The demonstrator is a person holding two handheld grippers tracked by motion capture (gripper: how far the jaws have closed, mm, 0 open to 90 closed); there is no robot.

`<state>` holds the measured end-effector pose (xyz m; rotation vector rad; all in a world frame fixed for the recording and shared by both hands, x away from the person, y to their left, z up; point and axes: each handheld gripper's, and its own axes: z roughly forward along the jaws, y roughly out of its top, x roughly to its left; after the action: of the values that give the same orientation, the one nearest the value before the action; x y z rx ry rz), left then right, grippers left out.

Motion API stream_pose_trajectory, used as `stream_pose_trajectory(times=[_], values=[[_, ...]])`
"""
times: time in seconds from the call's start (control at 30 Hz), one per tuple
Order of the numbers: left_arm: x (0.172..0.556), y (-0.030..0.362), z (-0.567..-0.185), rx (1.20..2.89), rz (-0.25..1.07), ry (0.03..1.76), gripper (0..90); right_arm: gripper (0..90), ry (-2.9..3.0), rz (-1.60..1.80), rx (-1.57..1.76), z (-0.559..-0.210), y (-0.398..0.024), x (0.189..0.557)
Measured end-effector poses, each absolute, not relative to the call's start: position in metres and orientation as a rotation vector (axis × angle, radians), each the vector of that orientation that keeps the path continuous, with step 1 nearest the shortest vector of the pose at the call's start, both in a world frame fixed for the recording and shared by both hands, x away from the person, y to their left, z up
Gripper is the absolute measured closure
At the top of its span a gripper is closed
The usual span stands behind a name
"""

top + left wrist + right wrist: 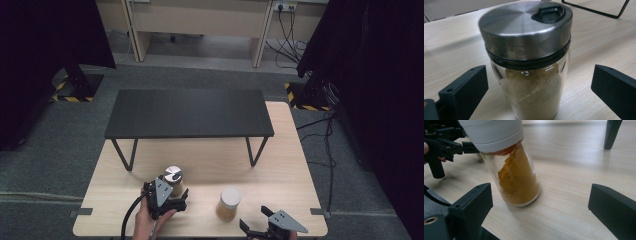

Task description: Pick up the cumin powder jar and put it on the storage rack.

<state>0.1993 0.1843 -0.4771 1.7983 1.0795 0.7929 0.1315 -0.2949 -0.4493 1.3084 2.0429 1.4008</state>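
- You're working at the near edge of the table (280, 150), with the black shelf (190, 112) standing across the far half, up at 12 o'clock.
- Your left gripper (176, 199) is sitting at about 7 o'clock on the table, jaws spread wide, nothing pinched.
- The steel-lid jar (173, 179) is standing upright just beyond that gripper, toward 12 o'clock from it.
- In the left gripper view, that jar (529, 67) is standing between the two open jaws, clear of both, pale powder showing through the glass and a black flip tab on the lid.
- Your right gripper (256, 221) is waiting down at 5 o'clock, jaws also spread, gripping nothing.
- The white-lid jar (229, 203) is standing upright near it, toward 10 o'clock from it.
- In the right gripper view, that jar (511, 165) of orange powder is sitting closer to the left-hand jaw, touching neither.
- The two jars are standing well apart, both on bare wood.
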Motion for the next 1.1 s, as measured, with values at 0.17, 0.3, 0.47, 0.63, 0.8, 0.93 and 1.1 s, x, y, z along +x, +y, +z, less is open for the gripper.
stream_pose_trajectory(times=[0.17,0.3,0.47,0.63,0.8,0.93,1.1], values=[[0.2025,0.1816,-0.4769,1.801,0.803,1.112,0.8,5.9,2.043,1.402,1.306,-0.449,-0.2947,0.1314],[0.2053,0.1807,-0.4776,1.799,0.797,1.12,2.1,5.8,2.044,1.406,1.303,-0.4494,-0.2949,0.1315],[0.2054,0.1795,-0.4782,1.799,0.798,1.119,2.1,1.0,2.041,1.398,1.286,-0.4489,-0.2943,0.1309],[0.2056,0.1794,-0.4785,1.797,0.798,1.12,2.1,1.1,2.031,1.393,1.302,-0.4499,-0.2934,0.1307],[0.2068,0.1786,-0.4785,1.801,0.804,1.128,3.4,1.1,2.044,1.392,1.299,-0.4509,-0.2927,0.132],[0.2069,0.1775,-0.4796,1.803,0.81,1.131,8.6,1.1,2.052,1.391,1.294,-0.4512,-0.2928,0.1325],[0.2096,0.1775,-0.4781,1.814,0.791,1.145,15.9,1.1,2.053,1.39,1.299,-0.4515,-0.2934,0.1328]])
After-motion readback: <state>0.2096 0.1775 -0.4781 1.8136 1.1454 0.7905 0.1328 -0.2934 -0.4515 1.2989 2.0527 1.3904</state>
